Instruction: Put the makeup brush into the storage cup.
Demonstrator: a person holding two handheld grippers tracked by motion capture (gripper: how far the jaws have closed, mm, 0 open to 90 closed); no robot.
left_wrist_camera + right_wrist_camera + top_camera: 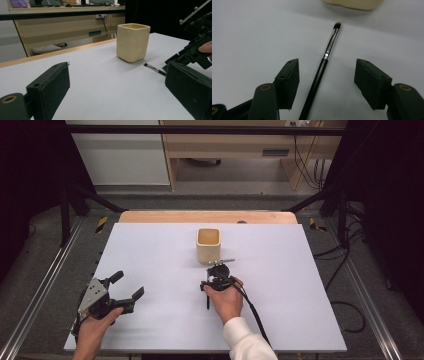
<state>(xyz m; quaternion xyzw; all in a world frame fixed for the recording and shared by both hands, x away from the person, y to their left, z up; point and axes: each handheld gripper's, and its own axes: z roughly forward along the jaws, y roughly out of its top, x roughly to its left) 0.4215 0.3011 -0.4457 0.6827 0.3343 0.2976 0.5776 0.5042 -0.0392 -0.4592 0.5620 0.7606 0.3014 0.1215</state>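
A thin black makeup brush (pixel 322 67) lies flat on the white tabletop (pixel 150 250), its bristle tip pointing toward a cream square cup (pixel 208 245). My right gripper (pixel 327 72) hangs open over the brush handle, one jaw on each side, neither pad touching it. In the high view the right gripper (pixel 218 269) sits just in front of the cup, and the brush handle (pixel 208 302) sticks out beside the hand. My left gripper (pixel 128 284) rests open at the near left with nothing between its jaws. From the left gripper view (pixel 117 75) I see the cup (pixel 132 42), the brush tip (pixel 155 69) and the right gripper (pixel 190 53).
The white top ends in a wooden strip (pixel 207 216) at the far edge. Beyond it stands a wooden desk (pixel 240 145) with cables. Metal rails (pixel 45 280) run along both sides of the table.
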